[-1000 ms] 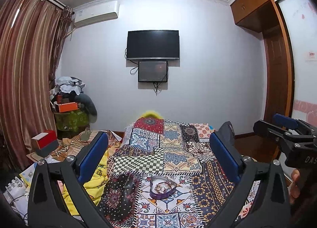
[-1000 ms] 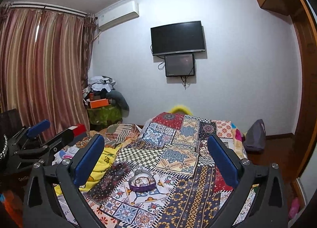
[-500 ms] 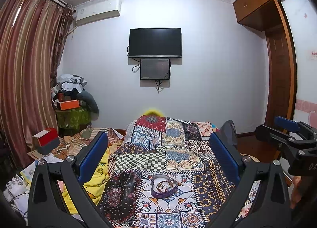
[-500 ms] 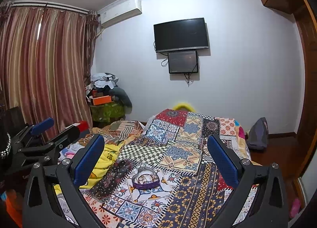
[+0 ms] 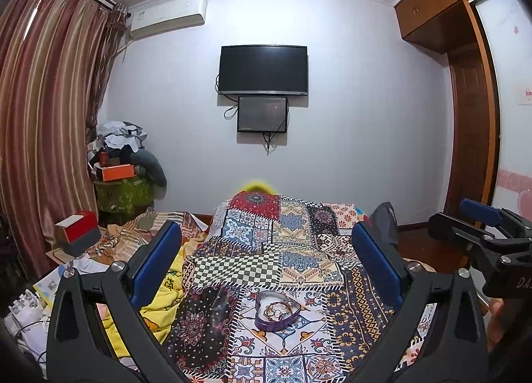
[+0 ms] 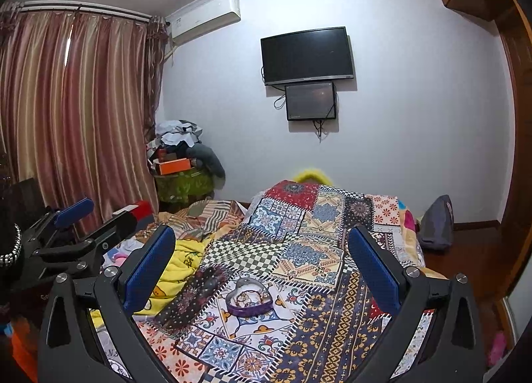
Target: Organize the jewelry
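Note:
A purple heart-shaped tin (image 5: 277, 311) with several pieces of jewelry in it sits on the patchwork bedspread (image 5: 292, 250); it also shows in the right wrist view (image 6: 248, 299). My left gripper (image 5: 266, 263) is open and empty, held above and short of the tin. My right gripper (image 6: 261, 265) is open and empty too, also above the bed short of the tin. The right gripper shows at the right edge of the left wrist view (image 5: 478, 226), and the left gripper at the left edge of the right wrist view (image 6: 86, 226).
A yellow blanket (image 5: 159, 296) and clutter lie left of the bedspread. A red and grey box (image 5: 78, 231) and a piled green stand (image 5: 124, 190) sit by the curtains (image 5: 43, 123). A TV (image 5: 262, 70) hangs on the far wall. A dark bag (image 6: 435, 223) stands on the floor at right.
Both grippers have tilted or drawn back slightly; the tin sits a little lower in both views. Jaws stay open.

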`<state>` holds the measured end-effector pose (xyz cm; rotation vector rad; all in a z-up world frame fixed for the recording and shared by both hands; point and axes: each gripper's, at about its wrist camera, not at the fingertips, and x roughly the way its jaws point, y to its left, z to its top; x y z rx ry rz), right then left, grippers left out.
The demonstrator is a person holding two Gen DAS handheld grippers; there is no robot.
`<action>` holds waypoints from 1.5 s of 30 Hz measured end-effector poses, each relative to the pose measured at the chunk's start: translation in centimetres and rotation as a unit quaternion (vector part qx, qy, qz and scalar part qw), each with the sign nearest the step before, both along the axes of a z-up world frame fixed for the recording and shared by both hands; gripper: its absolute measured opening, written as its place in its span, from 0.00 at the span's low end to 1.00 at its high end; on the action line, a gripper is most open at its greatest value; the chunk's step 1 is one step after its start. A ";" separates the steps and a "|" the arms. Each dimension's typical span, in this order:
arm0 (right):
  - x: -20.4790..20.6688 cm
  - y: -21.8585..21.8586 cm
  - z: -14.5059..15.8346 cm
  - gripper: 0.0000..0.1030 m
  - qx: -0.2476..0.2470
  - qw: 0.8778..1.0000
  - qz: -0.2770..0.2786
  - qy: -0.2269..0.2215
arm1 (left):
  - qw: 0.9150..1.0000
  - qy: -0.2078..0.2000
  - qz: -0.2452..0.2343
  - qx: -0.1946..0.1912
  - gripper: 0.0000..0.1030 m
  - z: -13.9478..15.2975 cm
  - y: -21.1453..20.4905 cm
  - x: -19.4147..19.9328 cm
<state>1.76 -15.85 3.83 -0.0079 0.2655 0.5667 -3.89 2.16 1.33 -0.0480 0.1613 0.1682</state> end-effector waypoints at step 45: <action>0.2 0.0 -0.3 1.00 -0.003 1.000 -0.005 0.006 | 0.999 0.020 -0.022 -0.025 1.00 -0.7 0.4 1.0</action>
